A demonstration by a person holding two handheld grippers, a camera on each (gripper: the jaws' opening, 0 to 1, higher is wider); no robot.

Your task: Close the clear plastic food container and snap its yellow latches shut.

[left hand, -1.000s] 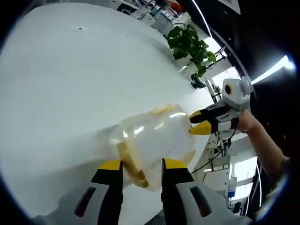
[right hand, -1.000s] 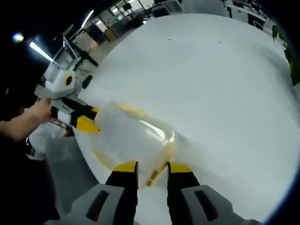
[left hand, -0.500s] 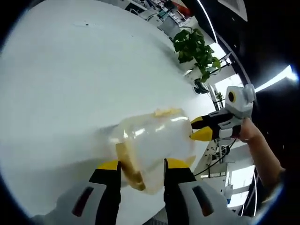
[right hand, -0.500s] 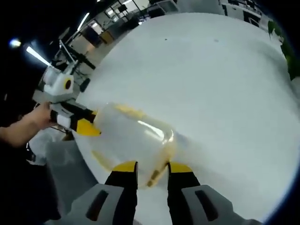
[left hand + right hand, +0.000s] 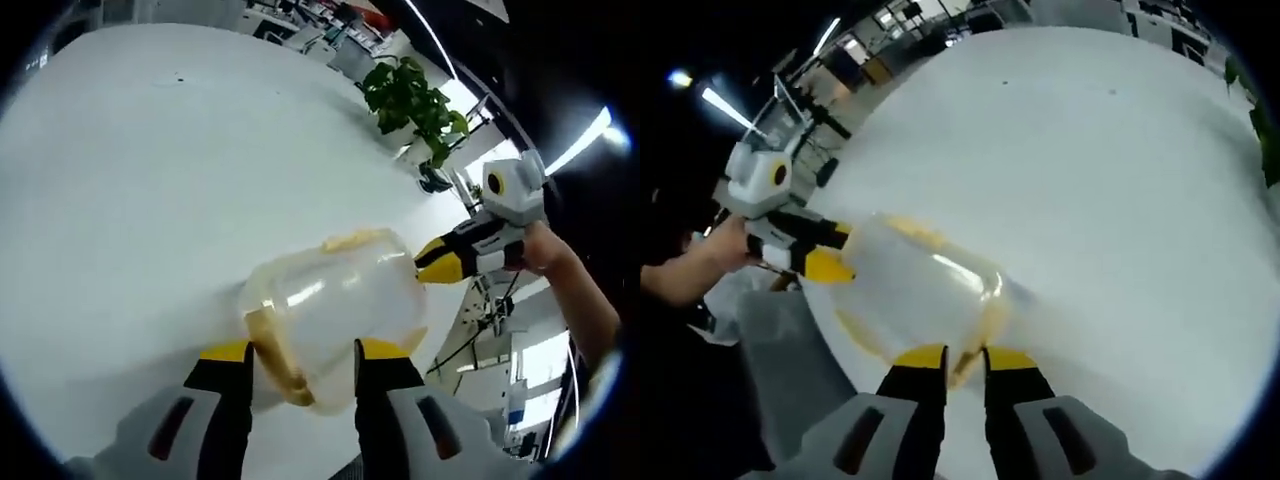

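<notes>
The clear plastic container (image 5: pixel 340 295) hangs over the white table's edge, held from both ends. In the left gripper view my left gripper (image 5: pixel 303 350) clamps its near end, jaws on either side of a yellow latch (image 5: pixel 272 358). My right gripper (image 5: pixel 440 262) comes in from the right and meets the far end. In the right gripper view the container (image 5: pixel 915 285) lies ahead, and my right gripper (image 5: pixel 965 357) is pinched on the yellow latch (image 5: pixel 966 372) at its near rim. My left gripper (image 5: pixel 825 262) holds the far end. A further yellow latch (image 5: pixel 350 238) shows on top.
The white round table (image 5: pixel 150 180) spreads wide beneath and beyond the container. A potted green plant (image 5: pixel 410 95) stands past its far edge. A person's hand (image 5: pixel 548 250) holds the right gripper. Office desks and ceiling lights lie behind.
My right gripper's jaws have drawn closer together on the near yellow latch. The left gripper view has shifted a little; the container stays held between both grippers.
</notes>
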